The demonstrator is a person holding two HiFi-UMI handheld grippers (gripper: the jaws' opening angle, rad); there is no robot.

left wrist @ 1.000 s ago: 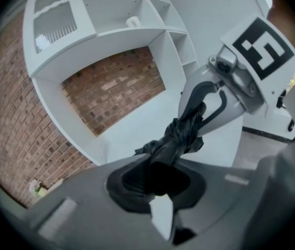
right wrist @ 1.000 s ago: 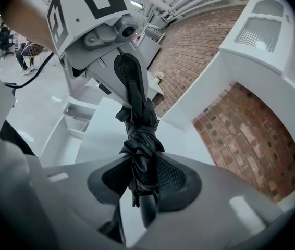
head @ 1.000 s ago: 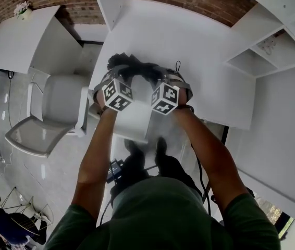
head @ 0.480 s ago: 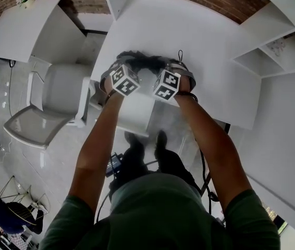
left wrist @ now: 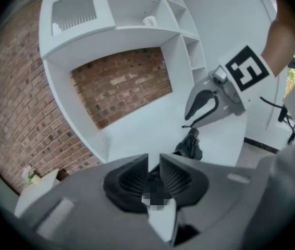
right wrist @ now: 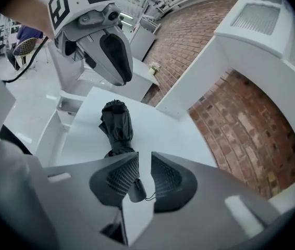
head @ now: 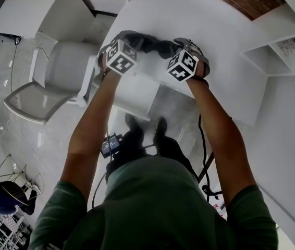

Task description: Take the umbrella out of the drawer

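Note:
A folded black umbrella point(head: 150, 44) lies on the white desk point(head: 210, 25) between my two grippers. In the left gripper view its dark fabric point(left wrist: 189, 147) runs toward the right gripper. My left gripper point(left wrist: 154, 172) has just been opening; one dark end of the umbrella sits low in its narrow gap. The right gripper point(right wrist: 143, 177) has just been closing around the umbrella's black handle point(right wrist: 135, 189) with its wrist cord. The handle leans on one pad, with a slit of white showing before the other. The bundled canopy point(right wrist: 116, 125) stretches away toward the left gripper.
The pulled-out white drawer point(head: 136, 99) juts from the desk's near edge, above my legs. A pale chair point(head: 48, 90) stands left of the desk. White shelving point(head: 285, 33) rises on the right, and a brick wall point(right wrist: 241, 124) backs the desk.
Both grippers have moved away from me, from above the drawer to over the desk top, and have drawn apart. The umbrella has gone with them and now lies stretched between them.

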